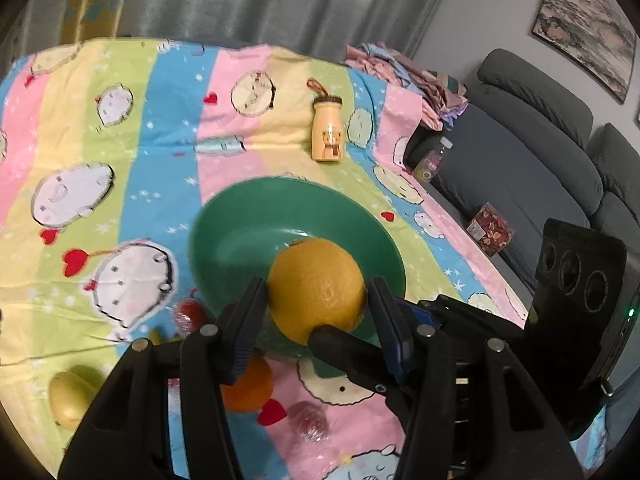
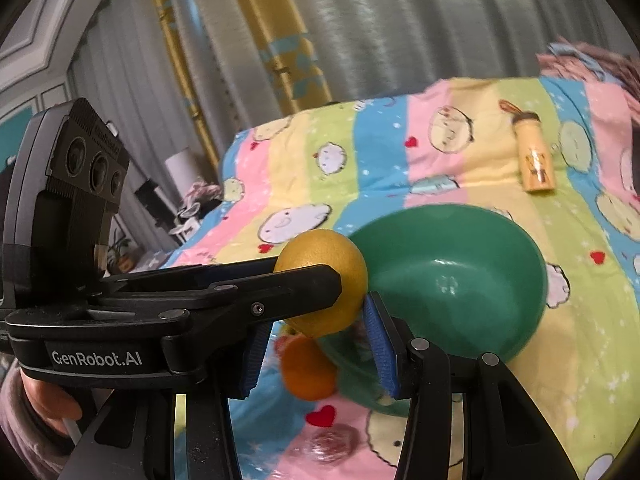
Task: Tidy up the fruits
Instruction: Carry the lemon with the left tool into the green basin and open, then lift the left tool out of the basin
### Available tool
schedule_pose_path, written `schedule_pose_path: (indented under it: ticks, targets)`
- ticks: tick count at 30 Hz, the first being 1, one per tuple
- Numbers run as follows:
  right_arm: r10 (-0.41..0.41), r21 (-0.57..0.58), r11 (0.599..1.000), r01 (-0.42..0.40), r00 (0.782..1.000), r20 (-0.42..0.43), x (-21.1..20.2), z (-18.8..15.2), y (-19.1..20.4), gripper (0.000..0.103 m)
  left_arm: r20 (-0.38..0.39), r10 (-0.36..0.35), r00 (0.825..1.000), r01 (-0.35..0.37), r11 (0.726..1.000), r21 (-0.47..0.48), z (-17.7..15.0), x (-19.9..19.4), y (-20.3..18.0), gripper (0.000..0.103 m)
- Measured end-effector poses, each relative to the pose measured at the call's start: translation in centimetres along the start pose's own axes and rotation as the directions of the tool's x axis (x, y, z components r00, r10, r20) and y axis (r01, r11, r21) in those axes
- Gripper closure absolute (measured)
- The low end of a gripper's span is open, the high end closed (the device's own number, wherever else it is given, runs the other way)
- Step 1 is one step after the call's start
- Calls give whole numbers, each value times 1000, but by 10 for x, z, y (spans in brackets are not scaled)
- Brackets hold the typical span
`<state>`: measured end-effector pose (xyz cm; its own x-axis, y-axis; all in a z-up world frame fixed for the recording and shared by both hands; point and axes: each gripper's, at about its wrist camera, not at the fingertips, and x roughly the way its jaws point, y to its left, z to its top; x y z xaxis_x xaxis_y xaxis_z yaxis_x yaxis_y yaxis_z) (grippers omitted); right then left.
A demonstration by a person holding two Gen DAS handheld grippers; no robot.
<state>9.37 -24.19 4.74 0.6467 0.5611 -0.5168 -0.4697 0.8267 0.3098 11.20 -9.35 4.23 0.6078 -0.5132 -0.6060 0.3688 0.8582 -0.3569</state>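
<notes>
1. Yellow citrus (image 1: 316, 280): nearly round, with dull pitted peel. It is held in the air over the near rim of the green bowl (image 1: 248, 232).
2. There is no clear long axis. A small nub on the far upper side faces away from the left camera.
3. Left gripper (image 1: 316, 300): jaws clamped on the citrus, with a ribbed blue pad against each side.
4. Right gripper (image 2: 316, 320): jaws apart with nothing held. Blue pads (image 2: 382, 344) sit just below the citrus. In the left view one black finger reaches its underside, but I can't tell if it touches.
5. The bowl is smooth, glossy and deep. Nothing is visible inside it.
6. On the cloth near the bowl: a round orange (image 1: 250, 390), a matte yellow oval fruit (image 1: 70, 398), and two red items in crinkly clear wrap (image 1: 188, 316).
7. Cream bottle (image 1: 328, 132): brown cap and strap, cartoon print, standing upright beyond the bowl.
8. The surface is a pastel-striped cloth (image 1: 120, 160) with cartoon blobs and hearts.
9. Room: grey pleated curtains (image 1: 260, 0), grey sofa (image 1: 532, 128), framed picture (image 1: 584, 28).
</notes>
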Motion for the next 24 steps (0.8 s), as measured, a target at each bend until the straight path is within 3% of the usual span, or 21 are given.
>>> schedule_pose_path:
  ticks: [7,10,12,19,24]
  targets:
    - [-30,48,998,33,998,-51,13,-4,-19,54,-58,-1,998,-2,999,-53,0,27,2,49]
    - [-34,43,998,36,999,-41,11,-5,-20,54,-55,5,998,-8,998,-70,2,29,3,38]
    - [-40,40,998,42,999,-28,7,-5,-20,48,-51,13,999,-17,997,-73,4,28,3,27]
    - [-61,85,995,59,998,27,-10,-5,-30,44,15,69,997,-68,996,-61,9,-5,12,19]
    - [-63,109,992,56,996,65,-23,-5,-36,38,82,191,978,-187,981,-58,2,-53,38,18]
